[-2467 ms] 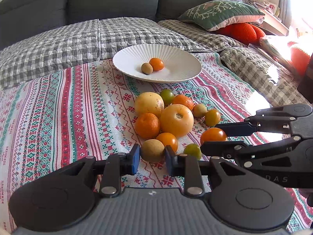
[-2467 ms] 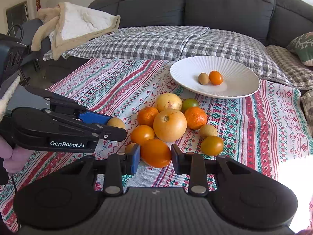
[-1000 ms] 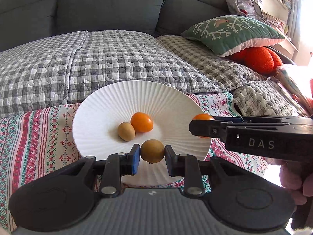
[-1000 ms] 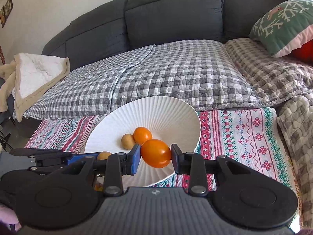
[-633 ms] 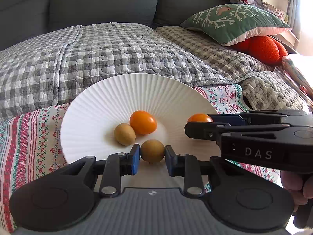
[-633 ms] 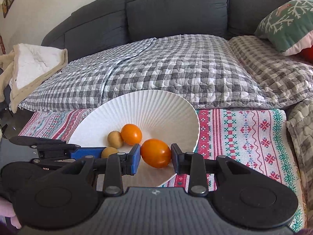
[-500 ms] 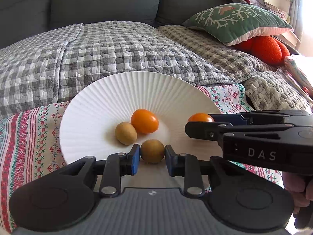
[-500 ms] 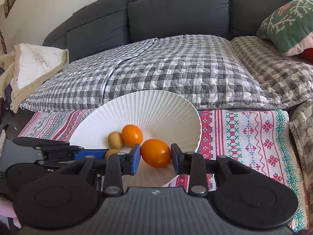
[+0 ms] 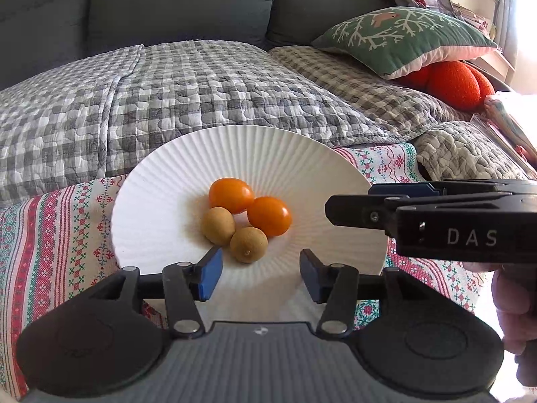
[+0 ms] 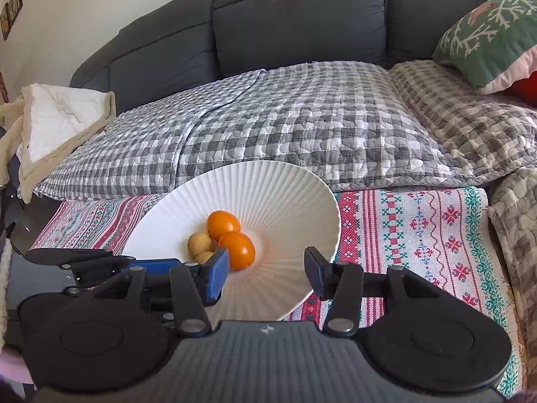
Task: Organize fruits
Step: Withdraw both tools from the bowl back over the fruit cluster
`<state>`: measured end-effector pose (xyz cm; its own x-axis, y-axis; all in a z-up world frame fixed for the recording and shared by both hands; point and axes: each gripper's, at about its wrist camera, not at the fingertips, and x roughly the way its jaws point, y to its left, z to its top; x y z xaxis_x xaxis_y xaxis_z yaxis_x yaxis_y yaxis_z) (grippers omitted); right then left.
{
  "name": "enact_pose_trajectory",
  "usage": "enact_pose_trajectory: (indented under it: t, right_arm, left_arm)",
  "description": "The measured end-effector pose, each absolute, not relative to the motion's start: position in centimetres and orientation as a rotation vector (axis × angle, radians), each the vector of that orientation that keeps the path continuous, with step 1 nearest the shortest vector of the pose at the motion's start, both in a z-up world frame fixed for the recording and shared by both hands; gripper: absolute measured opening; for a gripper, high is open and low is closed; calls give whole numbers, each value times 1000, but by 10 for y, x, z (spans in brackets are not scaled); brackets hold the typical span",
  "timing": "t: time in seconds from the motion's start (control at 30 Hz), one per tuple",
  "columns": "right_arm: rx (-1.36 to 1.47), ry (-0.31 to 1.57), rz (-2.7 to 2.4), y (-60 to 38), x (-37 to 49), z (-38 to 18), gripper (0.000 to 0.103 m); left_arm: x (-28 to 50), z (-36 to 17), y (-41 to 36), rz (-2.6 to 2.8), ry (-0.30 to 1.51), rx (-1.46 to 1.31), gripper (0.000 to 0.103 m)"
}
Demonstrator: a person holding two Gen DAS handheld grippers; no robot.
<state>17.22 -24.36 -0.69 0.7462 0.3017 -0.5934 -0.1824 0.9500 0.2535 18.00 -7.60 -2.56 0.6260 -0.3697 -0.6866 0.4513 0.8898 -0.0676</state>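
Plate: one white ribbed plate [image 9: 161,181] sits on the striped patterned cloth [image 9: 50,228], straight ahead of both pairs of fingers.
Fruit count: four pieces lie huddled at the plate's centre, two orange, two brown.
Orange fruits: the far orange fruit [image 9: 231,194] and the near orange fruit [image 9: 269,215] touch each other.
Brown fruits: the left brown fruit [image 9: 218,225] and the near brown fruit [image 9: 248,244] lie side by side in front of the orange pair.
Left gripper [image 9: 260,273]: one, jaws opening, fingers apart; the near brown fruit rests on the plate just beyond the fingertips, pads clear of it.
Right gripper [image 10: 266,270]: one, jaws opening, fingers apart; the near orange fruit [image 10: 237,250] lies on the plate just beside its blue left pad [image 10: 218,277], no squeeze visible.
Hand: part of one hand [image 9: 513,309] shows below the right gripper's body.
Backdrop: one grey sofa [image 10: 295,20], one checked quilt [image 10: 302,124], one green cushion [image 9: 406,38].
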Motion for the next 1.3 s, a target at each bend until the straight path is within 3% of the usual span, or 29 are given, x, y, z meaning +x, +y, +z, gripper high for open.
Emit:
enact_pose_trajectory:
  t: [0.23,0.37,0.5,0.73,1.3]
  right_arm:
    - [197,686,250,-243,154,10,79]
    - [192,689,249,-238,142,21,87]
    - [179,694,233,-232,128,29,95]
    - [152,711,218,-219,103,36,103]
    - [80,743,192,-194,57,29,103]
  left_arm:
    - [160,-9,-60,-465,769,114,52]
    - [144,2,-50,-444,751,106,74]
    - [129,11,-38,-421,753,102,81]
    - [105,18,-17,-376,776,89,87]
    - [55,4,2,-346,837,154,87]
